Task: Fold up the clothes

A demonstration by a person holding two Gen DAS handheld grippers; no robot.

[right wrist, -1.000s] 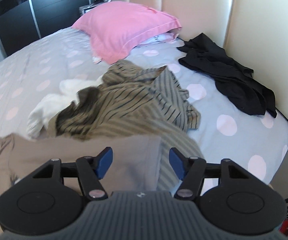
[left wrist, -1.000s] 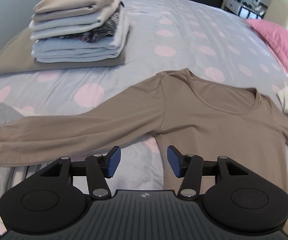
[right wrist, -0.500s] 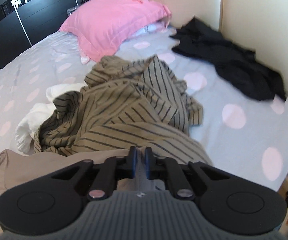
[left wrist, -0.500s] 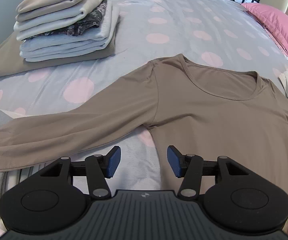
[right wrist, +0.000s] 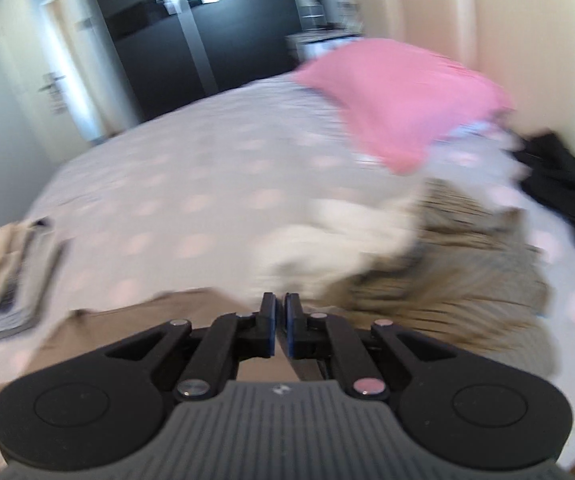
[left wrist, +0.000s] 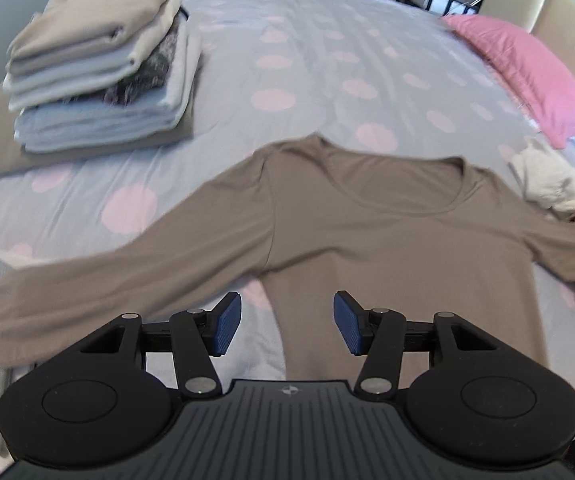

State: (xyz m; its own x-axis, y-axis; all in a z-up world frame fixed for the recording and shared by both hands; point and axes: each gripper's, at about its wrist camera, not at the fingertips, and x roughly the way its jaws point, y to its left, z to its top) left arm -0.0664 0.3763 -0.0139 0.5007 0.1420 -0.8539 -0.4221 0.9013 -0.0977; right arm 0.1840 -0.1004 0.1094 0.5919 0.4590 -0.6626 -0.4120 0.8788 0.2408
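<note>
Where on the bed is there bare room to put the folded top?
The widest bare sheet lies beyond the brown top, between the folded stack and the pink pillow. It is crowded by the pillow: white cloth, striped garment and black clothes.

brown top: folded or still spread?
Spread. The brown top lies flat on the bed, both sleeves out sideways, neckline showing, no fold in it yet.
</note>
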